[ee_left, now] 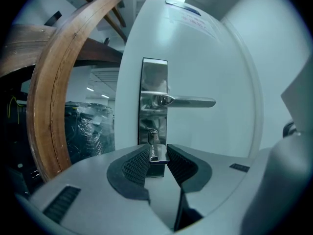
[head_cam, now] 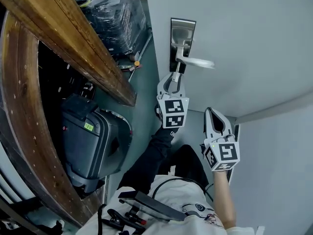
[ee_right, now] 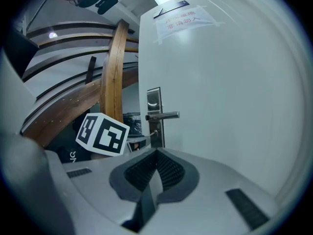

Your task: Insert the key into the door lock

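A silver key [ee_left: 157,152] is pinched in my left gripper [ee_left: 158,149], which is shut on its head. The key's blade points into the keyhole [ee_left: 153,133] at the bottom of the steel lock plate [ee_left: 154,82] on the white door [ee_left: 215,58]; how deep it sits I cannot tell. The lever handle [ee_left: 188,101] sticks out to the right just above. In the head view the left gripper [head_cam: 175,75] is right under the lock plate [head_cam: 182,35]. My right gripper [head_cam: 211,111] hangs back from the door, shut with nothing in it [ee_right: 156,153].
A curved wooden beam [head_cam: 29,106] and a straight one [head_cam: 73,38] rise on the left. A dark suitcase [head_cam: 93,146] stands under them, with plastic-wrapped goods [head_cam: 115,18] beyond. A paper notice [ee_right: 183,17] is taped high on the door. The person's dark trouser leg [head_cam: 156,155] is below.
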The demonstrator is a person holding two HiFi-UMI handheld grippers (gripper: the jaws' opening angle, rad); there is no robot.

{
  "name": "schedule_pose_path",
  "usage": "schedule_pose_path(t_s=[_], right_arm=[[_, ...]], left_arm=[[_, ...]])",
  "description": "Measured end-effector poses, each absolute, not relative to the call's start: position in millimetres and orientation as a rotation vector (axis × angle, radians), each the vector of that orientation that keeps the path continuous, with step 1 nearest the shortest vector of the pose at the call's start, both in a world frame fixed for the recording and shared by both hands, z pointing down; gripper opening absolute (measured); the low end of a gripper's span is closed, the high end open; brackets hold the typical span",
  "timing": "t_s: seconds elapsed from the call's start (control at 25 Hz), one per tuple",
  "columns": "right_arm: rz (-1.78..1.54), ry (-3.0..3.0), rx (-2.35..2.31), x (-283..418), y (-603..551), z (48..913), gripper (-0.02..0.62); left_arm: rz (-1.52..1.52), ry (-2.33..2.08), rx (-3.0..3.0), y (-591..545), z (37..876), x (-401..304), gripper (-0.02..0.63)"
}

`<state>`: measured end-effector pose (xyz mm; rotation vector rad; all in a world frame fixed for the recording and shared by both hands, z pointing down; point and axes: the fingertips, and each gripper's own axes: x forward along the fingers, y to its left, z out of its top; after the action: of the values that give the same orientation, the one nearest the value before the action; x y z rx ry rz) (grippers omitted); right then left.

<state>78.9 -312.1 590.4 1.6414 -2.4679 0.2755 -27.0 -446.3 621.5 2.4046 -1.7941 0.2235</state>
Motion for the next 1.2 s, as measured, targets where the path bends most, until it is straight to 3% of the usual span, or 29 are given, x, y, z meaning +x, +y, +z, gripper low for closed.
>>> schedule_pose_path(t_s=[1.2], right_arm=[[0.314, -2.457, 1.631, 95, -317, 611, 0.006]], left_arm=[[0.250, -1.829, 2.325, -469, 619, -24, 0.117]])
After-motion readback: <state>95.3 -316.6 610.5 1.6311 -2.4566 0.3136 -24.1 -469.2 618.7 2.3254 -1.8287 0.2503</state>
